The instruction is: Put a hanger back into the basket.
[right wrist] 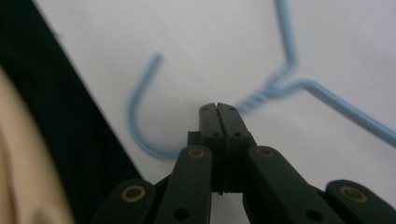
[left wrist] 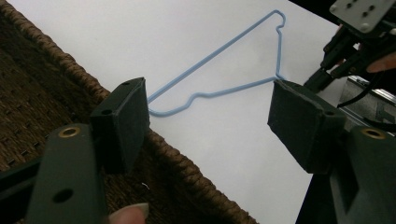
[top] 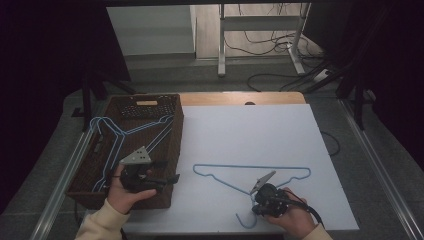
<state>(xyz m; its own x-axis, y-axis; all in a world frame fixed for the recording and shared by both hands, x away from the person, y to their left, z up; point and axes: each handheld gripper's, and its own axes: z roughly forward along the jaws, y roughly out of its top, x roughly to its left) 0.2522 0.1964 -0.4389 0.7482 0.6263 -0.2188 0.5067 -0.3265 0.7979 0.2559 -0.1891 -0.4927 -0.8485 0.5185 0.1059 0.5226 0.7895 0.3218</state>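
Now right hand-held gripper (right wrist: 217, 108) clamped on blue hanger (top: 280, 167) neck, left hand-held gripper (left wrist: 208, 116) apart over basket (top: 172, 145).

Lab, dark curtains (top: 45, 65), floor cables (top: 265, 42), table frame (top: 260, 25)

Hanger (top: 252, 172) flat on table (top: 250, 130), right of basket (top: 172, 150) with hangers (top: 125, 132).

High cam overhead; gripper cams close, share hanger (top: 252, 172).
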